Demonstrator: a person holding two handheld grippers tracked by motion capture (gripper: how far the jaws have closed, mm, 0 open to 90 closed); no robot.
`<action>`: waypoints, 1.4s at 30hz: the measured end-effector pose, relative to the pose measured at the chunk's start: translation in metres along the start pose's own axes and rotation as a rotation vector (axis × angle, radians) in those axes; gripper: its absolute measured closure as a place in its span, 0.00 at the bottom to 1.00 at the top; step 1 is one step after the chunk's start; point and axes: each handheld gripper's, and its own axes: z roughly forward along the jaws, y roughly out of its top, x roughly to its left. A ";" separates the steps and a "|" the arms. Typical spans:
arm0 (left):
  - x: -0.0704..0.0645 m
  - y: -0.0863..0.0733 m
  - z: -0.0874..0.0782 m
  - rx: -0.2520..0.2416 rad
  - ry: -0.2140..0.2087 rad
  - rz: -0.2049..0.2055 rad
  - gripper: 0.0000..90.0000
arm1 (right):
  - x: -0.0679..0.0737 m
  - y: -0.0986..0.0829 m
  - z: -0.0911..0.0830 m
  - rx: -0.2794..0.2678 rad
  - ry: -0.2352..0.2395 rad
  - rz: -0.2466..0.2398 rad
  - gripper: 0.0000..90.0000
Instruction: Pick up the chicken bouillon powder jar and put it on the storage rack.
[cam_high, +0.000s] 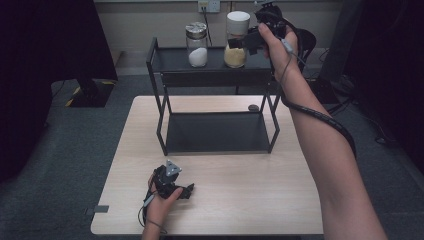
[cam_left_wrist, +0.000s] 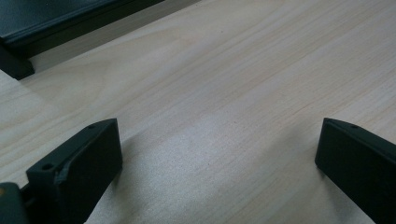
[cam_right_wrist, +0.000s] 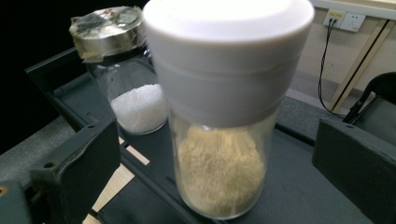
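Right gripper (cam_right_wrist: 217, 154) is standing wide open around the white-capped jar (cam_right_wrist: 224, 116) (not touching) on the shelf (cam_high: 170, 59); left gripper (cam_left_wrist: 219, 154) is resting open, empty, on the table (cam_left_wrist: 243, 84).

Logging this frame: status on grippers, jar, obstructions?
Right gripper open, jaws either side of white-lidded jar on rack top shelf. Left gripper open, on table. Metal-lidded jar beside, apart.

we can read no text, label, brand, number or sign here: the white-capped jar (cam_right_wrist: 224, 116) of tan powder and the metal-lidded jar (cam_right_wrist: 123, 70) of white grains carry no lettering, and neither the black shelf rack (cam_high: 215, 75) nor the wooden table (cam_left_wrist: 243, 93) bears any mark.
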 end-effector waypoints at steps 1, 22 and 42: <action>0.000 0.000 0.000 0.000 0.000 0.000 0.00 | 0.001 -0.002 -0.001 -0.003 -0.001 0.001 0.00; 0.000 0.000 0.000 0.000 0.000 -0.001 0.00 | 0.009 -0.040 -0.017 -0.008 0.021 -0.008 0.01; 0.000 0.000 0.000 -0.001 -0.001 -0.002 0.00 | 0.012 -0.092 -0.025 -0.001 0.055 -0.027 0.01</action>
